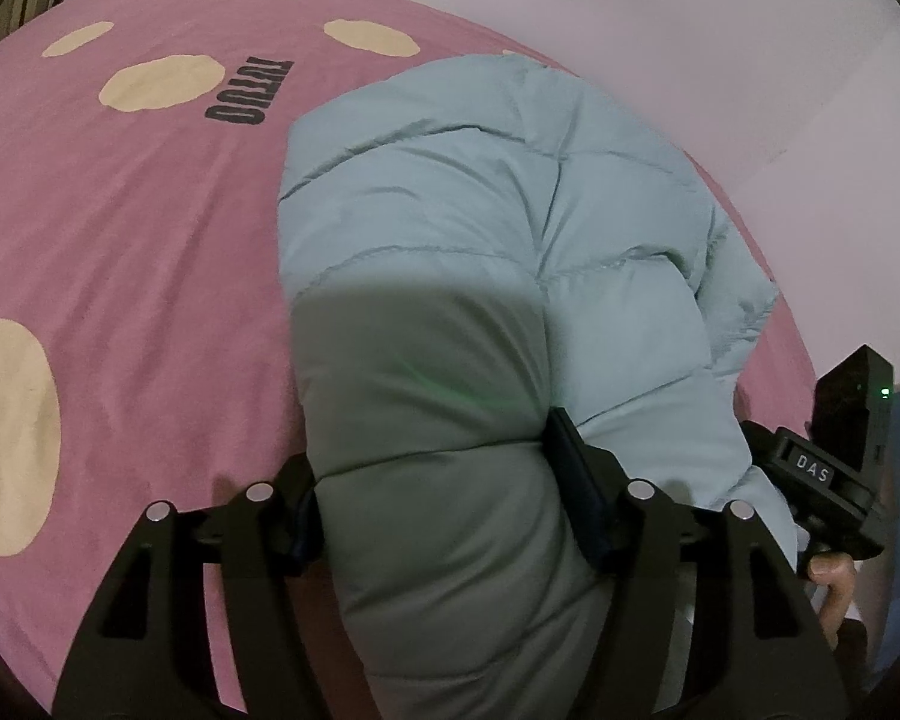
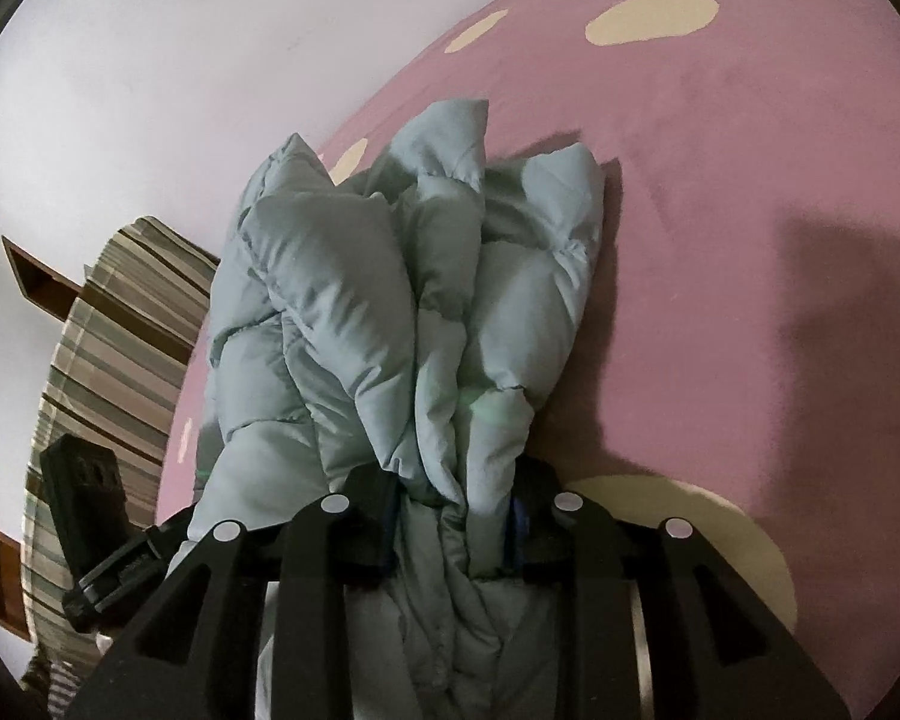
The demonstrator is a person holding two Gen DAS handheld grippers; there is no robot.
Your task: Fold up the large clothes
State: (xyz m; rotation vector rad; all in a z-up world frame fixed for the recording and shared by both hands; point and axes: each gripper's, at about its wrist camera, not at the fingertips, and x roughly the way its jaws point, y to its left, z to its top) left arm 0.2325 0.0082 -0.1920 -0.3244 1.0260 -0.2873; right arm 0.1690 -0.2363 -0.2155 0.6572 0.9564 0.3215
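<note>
Bed [image 1: 120, 252] carries everything: pink cover with cream spots and black lettering [image 1: 249, 93]. Its far edge runs along the white wall [image 1: 630, 12].

Jacket [image 1: 450, 210], pale blue quilted puffer, lies bunched on the bed near that far edge, well clear of the lettering. In the right wrist view the jacket [image 2: 390, 300] stands up in thick vertical folds, cover to its right, wall to its left.

Striped fabric [image 2: 108, 360], brown, grey and green, sits past the bed's edge at left of the right wrist view; probably bedding, hard to tell through the fisheye.

Left hand-held gripper [image 1: 444, 516]: jaws spread wide around a fat roll of jacket, both fingers pressed into the padding.

Right hand-held gripper [image 2: 456, 534]: jaws narrower, clamped on a gathered bunch of jacket layers, fabric squeezed between the blue pads [image 2: 516, 531].

The right hand-held gripper's body, with its "DAS" label [image 1: 813, 468], shows at the right edge of the left wrist view, just beside the jacket.
</note>
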